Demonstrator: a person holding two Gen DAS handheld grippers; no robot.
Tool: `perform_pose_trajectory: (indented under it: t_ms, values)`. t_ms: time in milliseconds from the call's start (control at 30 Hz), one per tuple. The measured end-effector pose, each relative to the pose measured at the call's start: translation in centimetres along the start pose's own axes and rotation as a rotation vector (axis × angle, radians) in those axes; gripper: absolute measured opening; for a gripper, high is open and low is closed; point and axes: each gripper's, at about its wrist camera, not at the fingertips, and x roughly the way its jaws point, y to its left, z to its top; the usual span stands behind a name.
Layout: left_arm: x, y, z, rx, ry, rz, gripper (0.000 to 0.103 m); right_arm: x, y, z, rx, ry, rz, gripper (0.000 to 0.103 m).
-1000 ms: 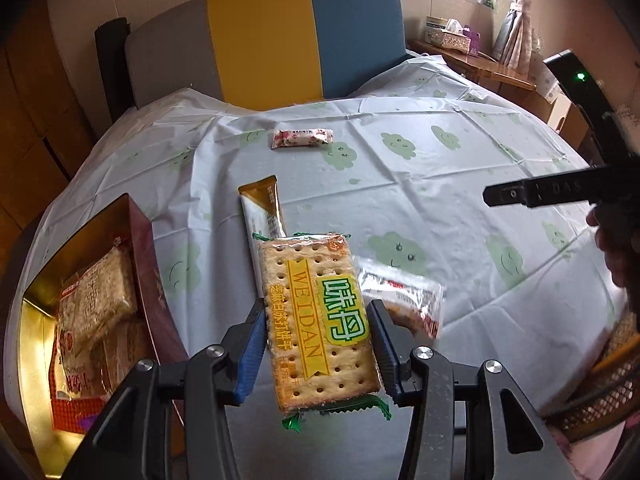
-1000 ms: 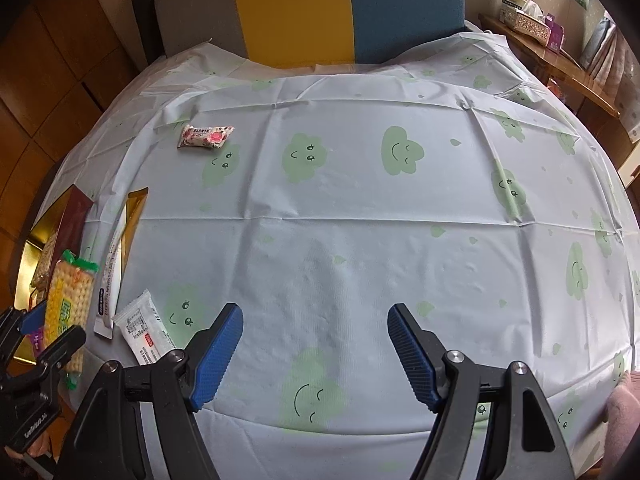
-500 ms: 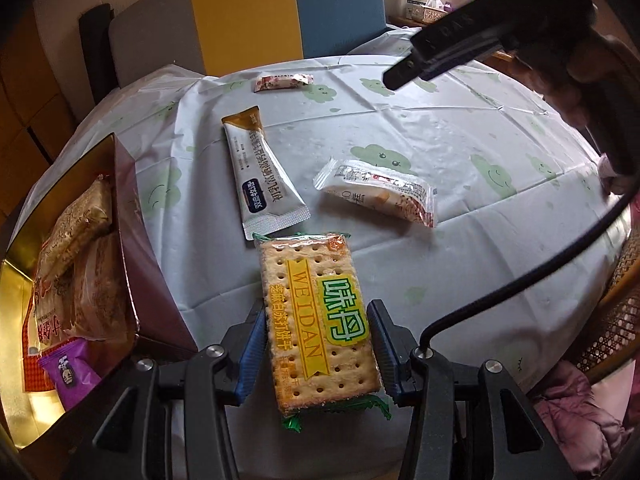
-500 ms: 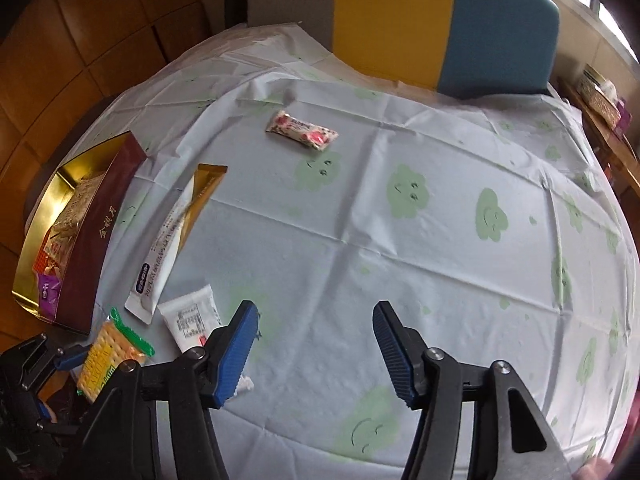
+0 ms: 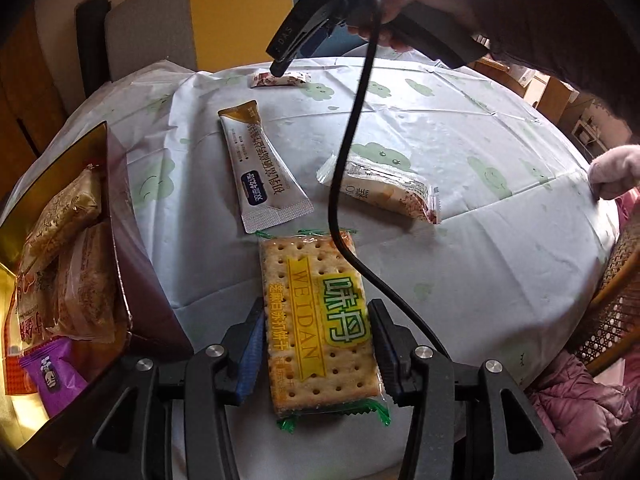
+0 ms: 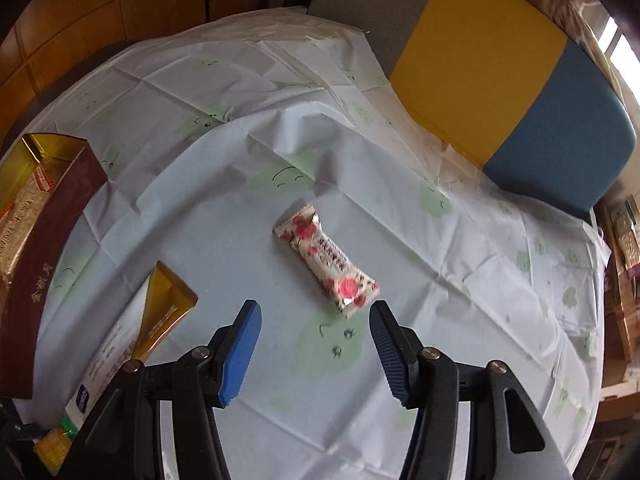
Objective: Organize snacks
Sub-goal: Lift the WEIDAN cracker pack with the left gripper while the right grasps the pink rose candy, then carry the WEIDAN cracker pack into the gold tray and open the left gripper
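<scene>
1. The left gripper (image 5: 316,354) has its jaws partly closed on a cracker pack (image 5: 318,320); both pads press the pack's long sides near its lower end, and the pack sticks out ahead of the fingers over the surface (image 5: 460,240).
2. A box (image 5: 132,280) with a gold lining sits just left of the left gripper, at the surface's edge. Wrapped snacks lie inside it, among them a purple packet (image 5: 48,372).
3. Ahead of the cracker pack lie a long sachet (image 5: 262,172) with a gold top and, to its right, a clear-wrapped cake (image 5: 384,190). The two are apart.
4. The right gripper (image 6: 316,350) is empty, its jaws about half open, and it hangs above the surface.
5. A flowered bar (image 6: 326,260) lies slantwise on the surface just ahead of the right gripper's fingertips. Its near end lies close to the right-hand fingertip in that view, not between the pads.
6. In the left wrist view, the right gripper (image 5: 280,66) reaches in from the top, held by a hand (image 5: 396,12), its tip over the flowered bar (image 5: 294,79) at the far side of the surface.
7. A black cable (image 5: 352,140) hangs from the right gripper and crosses in front of the cake and the cracker pack.
</scene>
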Motion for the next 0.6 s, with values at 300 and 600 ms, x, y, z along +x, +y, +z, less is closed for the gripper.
perform_pose_trajectory:
  t_ms: [300, 600]
  values:
    - [0.0, 0.3, 0.0, -0.013, 0.006, -0.023, 0.049, 4.2, -0.3, 3.2, -0.069, 0.073, -0.015, 0.054]
    - [0.2, 0.4, 0.1, -0.026, 0.001, -0.021, 0.049, 3.6, -0.5, -0.7, -0.002, 0.160, 0.053, 0.022]
